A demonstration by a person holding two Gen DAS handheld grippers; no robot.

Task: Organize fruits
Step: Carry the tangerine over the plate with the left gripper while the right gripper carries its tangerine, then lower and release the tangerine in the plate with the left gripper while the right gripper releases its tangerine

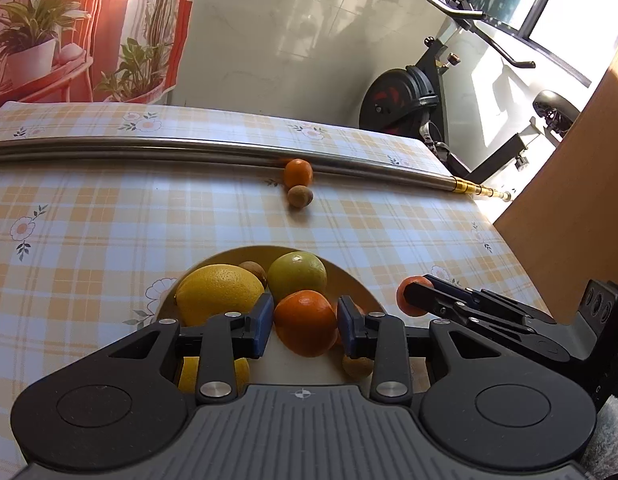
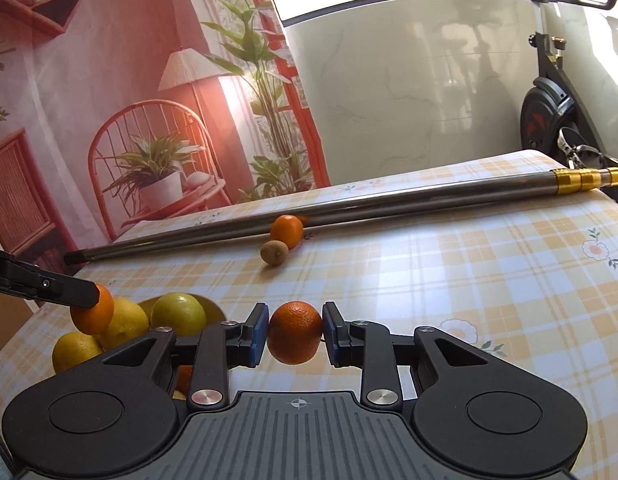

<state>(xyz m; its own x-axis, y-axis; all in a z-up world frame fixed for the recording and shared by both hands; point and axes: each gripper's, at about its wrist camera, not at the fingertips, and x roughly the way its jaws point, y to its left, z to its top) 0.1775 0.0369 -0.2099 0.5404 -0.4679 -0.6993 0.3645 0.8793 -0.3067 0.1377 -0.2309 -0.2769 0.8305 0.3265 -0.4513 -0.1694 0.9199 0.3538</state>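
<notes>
My left gripper (image 1: 305, 320) is shut on an orange (image 1: 306, 322) and holds it over the yellow bowl (image 1: 349, 276). The bowl holds a lemon (image 1: 219, 294), a yellow-green citrus (image 1: 297, 276), a kiwi (image 1: 254, 271) and more fruit under the gripper. My right gripper (image 2: 295, 330) is shut on another orange (image 2: 295, 332), just right of the bowl; it also shows in the left wrist view (image 1: 413, 296). A loose orange (image 1: 298, 173) and a kiwi (image 1: 300, 196) lie on the table against the metal pole; they also show in the right wrist view as orange (image 2: 286, 231) and kiwi (image 2: 274, 252).
A long metal pole (image 1: 189, 150) lies across the checked tablecloth (image 1: 109, 220) behind the fruit. An exercise bike (image 1: 413, 100) stands beyond the table's far edge. A brown board (image 1: 581, 184) stands at the right.
</notes>
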